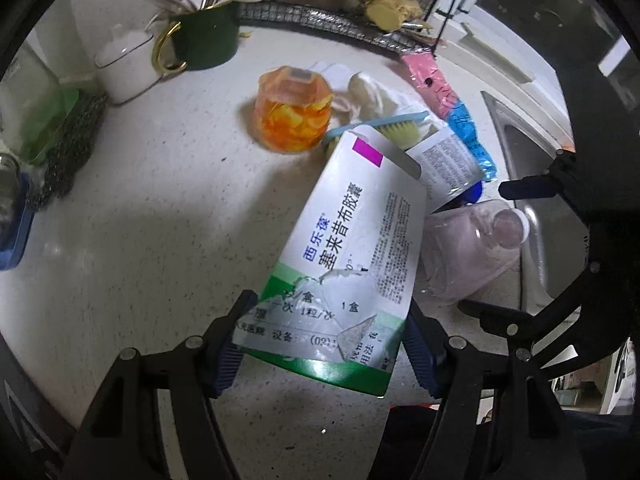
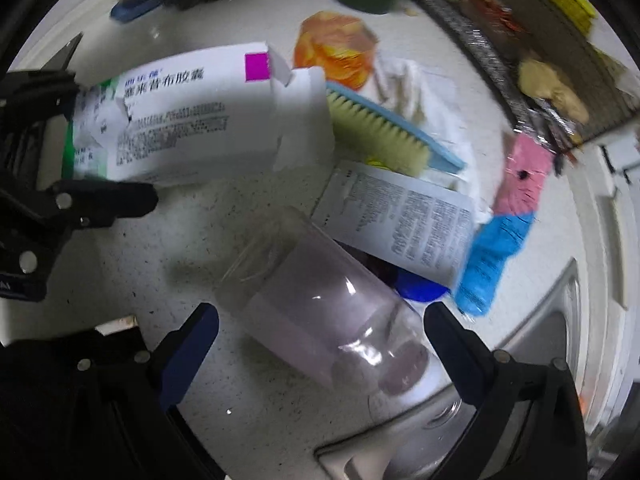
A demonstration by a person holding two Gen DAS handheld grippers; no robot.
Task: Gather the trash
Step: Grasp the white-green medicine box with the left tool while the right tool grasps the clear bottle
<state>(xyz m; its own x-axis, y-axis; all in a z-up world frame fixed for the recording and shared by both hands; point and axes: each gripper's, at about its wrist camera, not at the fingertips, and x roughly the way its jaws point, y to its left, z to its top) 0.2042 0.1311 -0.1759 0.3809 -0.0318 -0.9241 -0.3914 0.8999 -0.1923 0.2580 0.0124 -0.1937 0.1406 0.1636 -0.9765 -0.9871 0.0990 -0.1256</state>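
The left claw (image 1: 320, 344) pinches a medicine box (image 1: 344, 248) by its green, torn end; both blue pads press on the box's sides, and the box sticks out away from the claw over the speckled worktop (image 1: 160, 208), its opened flap end toward an orange jar (image 1: 294, 114) and a brush (image 1: 376, 126). That piece of trash looks already secured.

The coming move, as I judge it, turns on the clear bottle (image 2: 320, 320). It lies on its side on the worktop just beside the sink (image 2: 540, 340), and the right claw (image 2: 320, 344) hangs straight above it with its jaws spread wide — one finger on each side of the bottle, neither pad touching. The bottle's long axis runs from its base, farther from the claw, to its neck and white cap near the sink's edge, roughly along the claw's own pointing line in the right wrist view, so the fingers straddle its width and not its length. The right hand is clearly the nearer one; the left is busy with the box.

Both claws point steeply down at the worktop. A printed leaflet (image 2: 400, 224) and a pink-and-blue packet (image 2: 504, 224) lie just past the bottle, near enough to be clipped on closing.
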